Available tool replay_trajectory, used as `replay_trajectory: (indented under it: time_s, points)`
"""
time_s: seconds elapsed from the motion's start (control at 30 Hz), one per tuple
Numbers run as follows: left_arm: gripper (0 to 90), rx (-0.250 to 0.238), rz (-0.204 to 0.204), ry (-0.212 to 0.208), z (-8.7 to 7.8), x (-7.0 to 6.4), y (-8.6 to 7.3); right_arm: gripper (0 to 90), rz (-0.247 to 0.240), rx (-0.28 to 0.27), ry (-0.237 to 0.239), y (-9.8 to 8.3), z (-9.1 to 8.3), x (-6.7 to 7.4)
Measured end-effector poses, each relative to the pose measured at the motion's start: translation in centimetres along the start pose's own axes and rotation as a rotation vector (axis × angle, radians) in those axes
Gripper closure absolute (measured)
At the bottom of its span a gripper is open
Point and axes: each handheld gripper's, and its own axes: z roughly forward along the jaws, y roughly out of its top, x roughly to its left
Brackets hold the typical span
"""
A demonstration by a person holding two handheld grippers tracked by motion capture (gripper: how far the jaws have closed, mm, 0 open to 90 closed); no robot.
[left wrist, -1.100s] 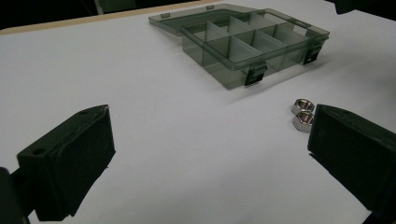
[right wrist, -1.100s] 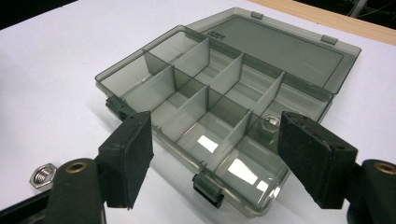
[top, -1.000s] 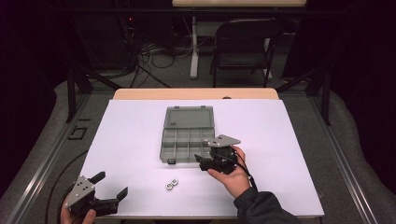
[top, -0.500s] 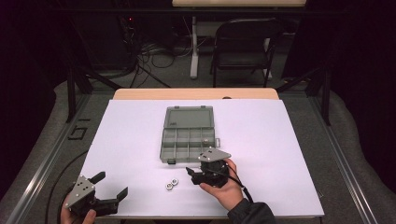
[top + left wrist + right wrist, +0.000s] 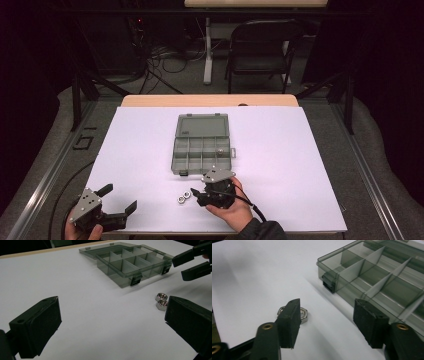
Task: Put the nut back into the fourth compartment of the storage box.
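While your right gripper [image 5: 196, 192] hangs with jaws parted and empty just beside the two small bright steel hex nuts [image 5: 183, 197], note that these lie touching on the white table sheet [image 5: 300, 165], near the front of the open smoky-grey plastic compartment box [image 5: 201, 144]. Expect them hard, light and slippery; pinch one across opposite flats. Your left gripper [image 5: 118, 202] is wide open, well apart.

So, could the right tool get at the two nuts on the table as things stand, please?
Probably yes: the right tool is open right beside the nuts, with bare table between and nothing covering them.
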Motion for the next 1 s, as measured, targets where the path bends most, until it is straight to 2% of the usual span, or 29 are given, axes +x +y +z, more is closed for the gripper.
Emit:
replay_trajectory:
  time_s: [0.13,0.27,0.43,0.67,1.0]
  points:
    - [0.5,0.001,-0.002,-0.003,0.0,0.0,0.0,47.7,-0.001,0.007,0.027,0.0,0.6,0.5]
    - [0.5,0.001,-0.004,-0.001,0.0,0.0,0.0,54.2,-0.003,0.016,0.036,0.1,1.4,0.9]
    - [0.5,0.007,-0.003,-0.002,0.0,0.0,0.0,61.6,0.003,0.046,0.079,-0.1,2.5,1.3]
    - [0.5,0.006,-0.001,-0.005,0.0,0.0,0.0,64.9,-0.003,0.073,0.105,-0.3,3.3,1.7]
    - [0.5,0.007,-0.001,-0.005,0.0,0.0,0.0,65.6,-0.010,0.101,0.103,-0.6,4.2,1.8]
